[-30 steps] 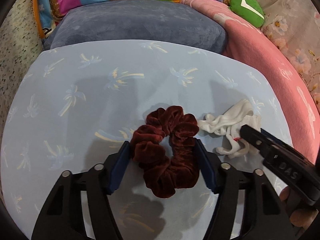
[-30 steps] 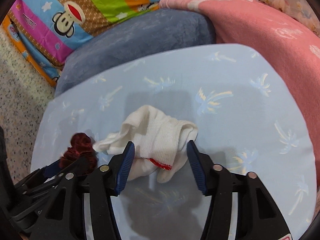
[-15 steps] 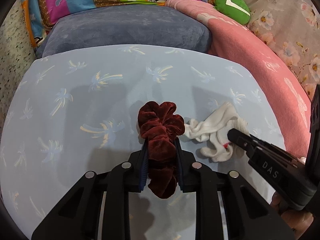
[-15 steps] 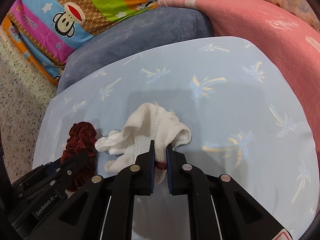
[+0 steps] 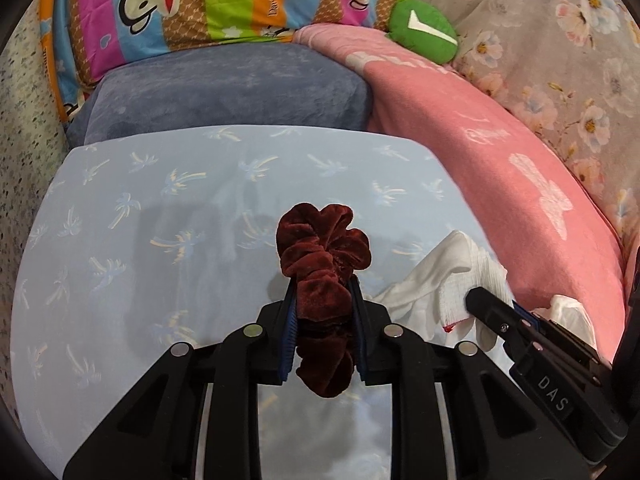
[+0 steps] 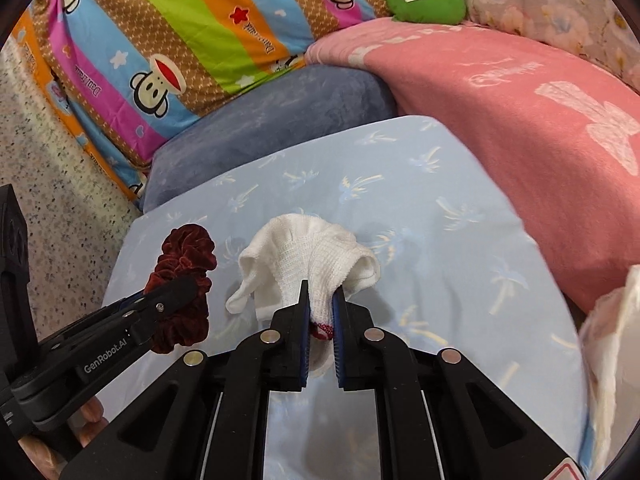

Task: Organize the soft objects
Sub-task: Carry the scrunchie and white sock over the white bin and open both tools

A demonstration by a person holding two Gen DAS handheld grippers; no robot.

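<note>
Left gripper [image 5: 322,292]: blue-padded jaws clamped on a dark red velvet scrunchie [image 5: 322,280]. The ruched fabric is squeezed flat between the pads, its loops bulging above and below them. It appears clear of the surface beneath.

Right gripper [image 6: 320,300]: jaws closed on a white knitted glove [image 6: 308,256], pinching it at the red-stitched cuff. The ribbed knit is bunched, one finger drooping to the left side. It hangs just beside the scrunchie; whether the two touch cannot be told.

Below both: a pale blue cloth [image 5: 168,216] with a palm-tree print, smooth and flat, with rounded corners. Nothing else lies on the part of it that is visible.

Beyond its far edge: a grey-blue plush cushion [image 5: 224,92], block-shaped with soft corners. To the right, a pink fleecy blanket [image 5: 500,168] with pale motifs, draped in a thick fold. A green stuffed item [image 5: 424,32] bearing a white mark rests at the blanket's far end.

Farthest: a striped multicolour quilt [image 6: 192,32] printed with monkey faces, and a floral sheet [image 5: 560,40]. No containers are in view.
</note>
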